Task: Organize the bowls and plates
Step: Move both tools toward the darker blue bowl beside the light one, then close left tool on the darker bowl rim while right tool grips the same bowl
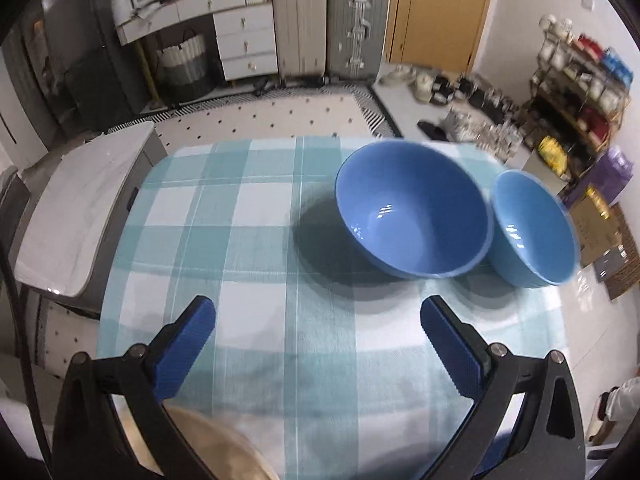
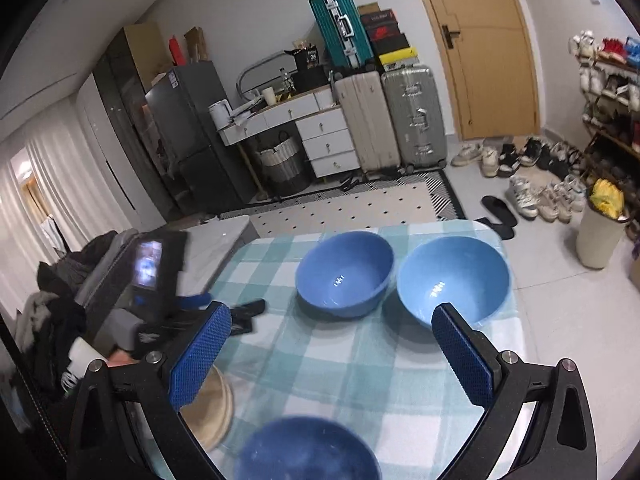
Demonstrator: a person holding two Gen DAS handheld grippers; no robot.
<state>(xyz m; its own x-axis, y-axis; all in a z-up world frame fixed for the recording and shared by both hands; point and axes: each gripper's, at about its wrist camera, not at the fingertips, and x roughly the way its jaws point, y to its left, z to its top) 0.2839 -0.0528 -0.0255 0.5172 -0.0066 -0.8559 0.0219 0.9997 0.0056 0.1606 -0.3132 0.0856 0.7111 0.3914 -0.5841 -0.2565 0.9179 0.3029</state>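
- Currently, your left gripper (image 1: 318, 322) hangs above the near part of the table (image 1: 256, 360), its jaws spread wide with nothing between them; only checked cloth shows in the gap.
- The blue-padded fingers (image 1: 188, 344) of that gripper point toward the far right quarter of the table, where two bowls stand.
- The large blue bowl (image 1: 414, 208) sits upright on the teal-and-white checked tablecloth (image 1: 240, 240), right of the table's centre line in the left wrist view.
- The light blue bowl (image 1: 532, 228) stands just beside it on its right, close to the table's right edge; whether the two rims touch cannot be told.
- A beige plate (image 1: 224, 448) lies at the near left edge, partly hidden under the left finger.
- Your right gripper (image 2: 332, 340) is likewise wide open and holds nothing; it hovers over the cloth on the near side of the two bowls.
- In the right wrist view the large blue bowl (image 2: 344, 274) is left of the light blue bowl (image 2: 454, 278), and the right finger overlaps the lighter bowl's near rim in the picture.
- A dark blue bowl (image 2: 306, 452), blurred, sits at the near edge below the right gripper, between its fingers in the view.
- The beige plate (image 2: 212, 412) lies left of the dark blue bowl; it appears to be a short stack.
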